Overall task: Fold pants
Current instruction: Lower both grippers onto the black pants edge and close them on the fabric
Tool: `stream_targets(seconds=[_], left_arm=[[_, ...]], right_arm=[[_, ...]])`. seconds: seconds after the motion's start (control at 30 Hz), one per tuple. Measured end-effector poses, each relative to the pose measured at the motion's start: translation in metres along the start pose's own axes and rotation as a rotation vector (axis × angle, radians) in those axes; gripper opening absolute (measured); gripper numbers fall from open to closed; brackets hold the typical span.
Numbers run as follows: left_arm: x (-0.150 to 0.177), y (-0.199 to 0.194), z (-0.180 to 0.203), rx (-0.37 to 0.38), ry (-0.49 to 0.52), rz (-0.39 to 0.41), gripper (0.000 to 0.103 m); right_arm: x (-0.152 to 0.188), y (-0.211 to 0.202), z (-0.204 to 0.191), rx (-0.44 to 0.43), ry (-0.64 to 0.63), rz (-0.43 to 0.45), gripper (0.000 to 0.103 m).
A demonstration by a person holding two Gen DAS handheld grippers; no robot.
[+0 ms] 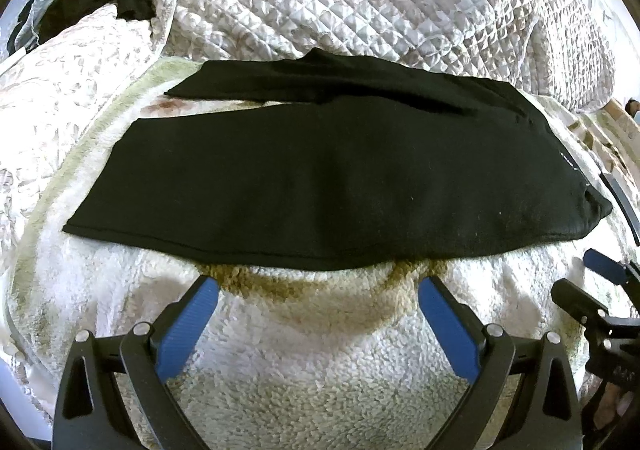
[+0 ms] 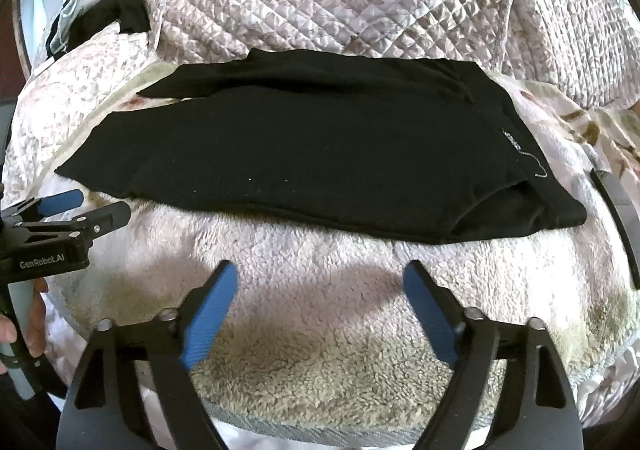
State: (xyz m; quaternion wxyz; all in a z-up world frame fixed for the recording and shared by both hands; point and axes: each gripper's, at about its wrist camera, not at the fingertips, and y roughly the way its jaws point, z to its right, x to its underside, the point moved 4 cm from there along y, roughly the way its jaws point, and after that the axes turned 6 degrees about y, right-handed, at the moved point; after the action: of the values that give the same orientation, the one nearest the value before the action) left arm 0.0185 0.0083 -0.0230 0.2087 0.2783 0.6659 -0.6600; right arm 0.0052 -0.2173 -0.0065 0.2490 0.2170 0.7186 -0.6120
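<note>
Pants point(image 1: 320, 178) lie flat on my fleece blanket point(image 1: 320, 362) over the bed, legs stacked lengthwise, waistband to my right. Left tongs point(image 1: 318, 292) and right tongs point(image 2: 318, 276) both spread wide, gripping nothing, parked just short of the near edge (probably lined up for the crosswise fold)

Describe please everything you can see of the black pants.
The pants are black, of a soft matte knit. They lie flat on a fluffy cream blanket, legs pointing left, waist to the right. One leg lies in front and the other behind it, with a narrow gap showing between them at the left. A small white mark sits near the waist, and pale lint dots the fabric. Neither gripper touches them.
</note>
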Motion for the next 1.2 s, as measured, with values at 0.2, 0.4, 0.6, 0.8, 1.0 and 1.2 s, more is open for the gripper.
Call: stream_targets(seconds=[0.2,0.4,0.6,0.8,1.0,1.2], left_arm=[[-0.002,-0.005,-0.008,0.009,-0.025,0.017,0.099],[-0.003,-0.012,-0.034,-0.002,-0.103,0.054,0.09],[-0.002,-0.01,-0.075,0.0,-0.266,0.061,0.088],[-0.002,0.002,-0.1,0.068,-0.408,0.07,0.088],[-0.008,0.014,-0.114,0.084,-0.483,0.105,0.084],[-0.016,0.024,-0.126,-0.015,-0.484,0.108,0.046]], right_arm=[[-0.003,-0.004,0.01,-0.01,0.039,0.007,0.079],[-0.013,-0.012,0.04,-0.005,0.124,0.025,0.079],[-0.02,-0.007,0.079,-0.01,0.279,0.008,0.079],[-0.034,0.004,0.106,-0.044,0.415,0.024,0.079],[-0.049,0.017,0.143,-0.06,0.597,0.073,0.072],[-0.053,0.026,0.171,-0.058,0.728,0.107,0.03]])
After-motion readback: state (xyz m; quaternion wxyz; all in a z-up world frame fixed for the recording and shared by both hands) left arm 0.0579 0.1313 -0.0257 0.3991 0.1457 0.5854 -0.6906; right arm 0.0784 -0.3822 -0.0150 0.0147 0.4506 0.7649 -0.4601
